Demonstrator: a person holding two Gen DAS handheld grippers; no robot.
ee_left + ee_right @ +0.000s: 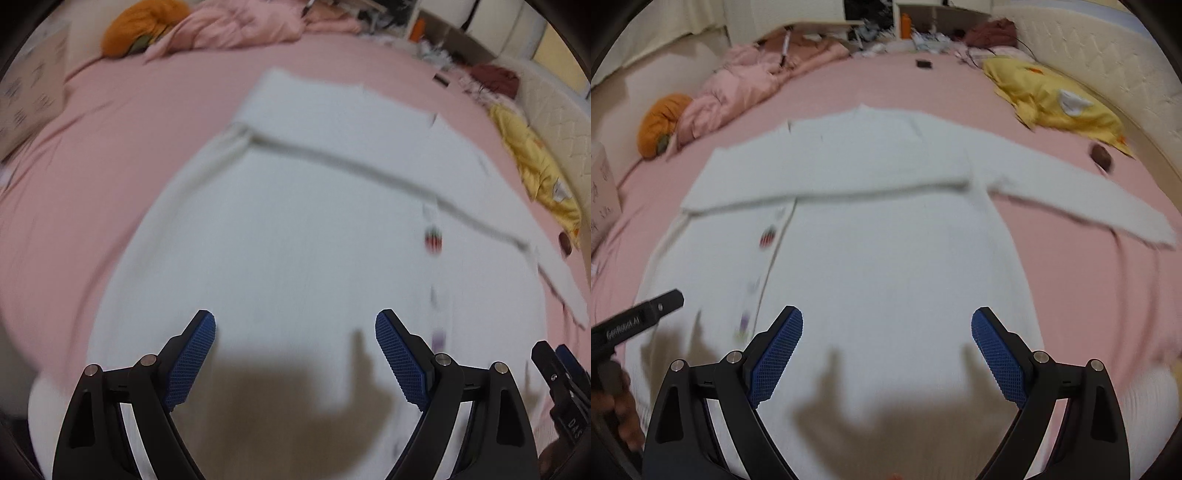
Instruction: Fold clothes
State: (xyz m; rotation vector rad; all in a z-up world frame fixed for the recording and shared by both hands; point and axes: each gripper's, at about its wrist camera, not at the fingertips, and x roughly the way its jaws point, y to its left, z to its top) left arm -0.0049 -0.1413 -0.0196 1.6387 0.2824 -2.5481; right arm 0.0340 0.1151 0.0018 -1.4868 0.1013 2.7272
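Note:
A white cardigan lies flat on the pink bed, with small coloured buttons down its front; it fills the middle of the right wrist view too. One sleeve is folded across the chest, the other sleeve stretches out to the right. My left gripper hangs open above the cardigan's lower part, nothing between its blue pads. My right gripper is open as well, above the hem. Each gripper shows at the edge of the other's view: the right gripper, the left gripper. Both views are motion-blurred.
A pink sheet covers the bed. A crumpled pink quilt and an orange pumpkin cushion lie far left, a yellow garment far right beside a padded headboard. A small dark object sits near the sleeve. Clutter lines the far edge.

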